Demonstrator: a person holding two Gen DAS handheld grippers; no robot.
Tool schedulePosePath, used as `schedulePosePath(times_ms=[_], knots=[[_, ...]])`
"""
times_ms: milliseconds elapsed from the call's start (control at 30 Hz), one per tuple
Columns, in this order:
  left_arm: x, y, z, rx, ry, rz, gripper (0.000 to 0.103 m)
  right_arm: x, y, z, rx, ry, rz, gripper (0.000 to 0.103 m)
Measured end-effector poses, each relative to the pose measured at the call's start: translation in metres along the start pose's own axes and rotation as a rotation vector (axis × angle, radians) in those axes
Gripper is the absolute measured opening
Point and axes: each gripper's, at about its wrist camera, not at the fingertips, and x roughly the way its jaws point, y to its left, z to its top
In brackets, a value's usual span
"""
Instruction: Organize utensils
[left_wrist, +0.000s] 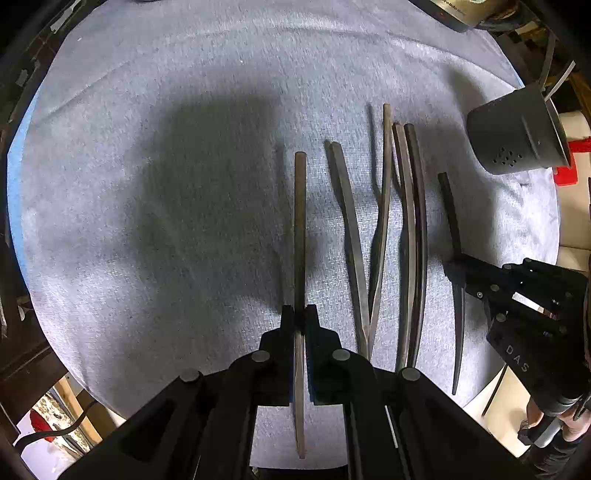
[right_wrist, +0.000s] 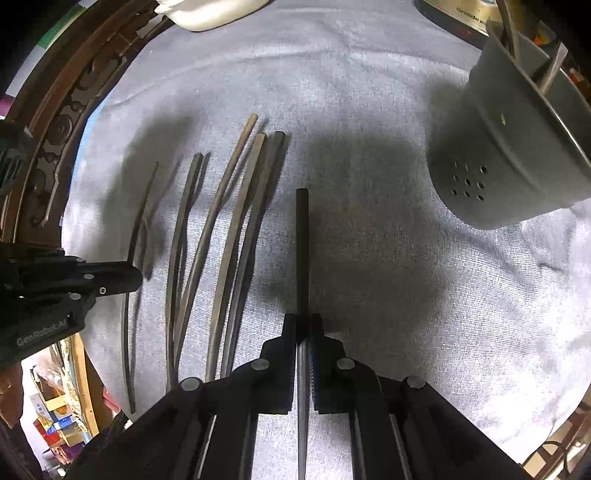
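While each hand-held gripper (left_wrist: 300, 321) (right_wrist: 303, 326) clamps one chopstick (left_wrist: 300, 221), its length points away along the fingers

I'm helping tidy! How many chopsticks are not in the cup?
6: one in the left claw, one in the right claw, four chopsticks on the cloth between them; overlaps may hide more.

Four chopsticks (left_wrist: 384, 236) lie side by side on the cloth (left_wrist: 184, 110) that covers the bench, two of them crossing near their close ends. To their left, the left tool (left_wrist: 300, 321) is clamped on one chopstick (left_wrist: 300, 206). To their right, the right tool (right_wrist: 303, 323) is clamped on another (right_wrist: 302, 240). Right of everything stands the holder (right_wrist: 517, 147), with utensils (right_wrist: 550, 70) in it.
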Motion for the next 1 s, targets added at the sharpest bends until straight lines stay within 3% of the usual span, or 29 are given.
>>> schedulePosePath(times_ms=[1000], knots=[[0.023, 0.003, 0.000, 0.009, 0.010, 0.009, 0.005, 0.003, 0.001, 0.003, -0.019, 0.001, 0.008, 0.007]])
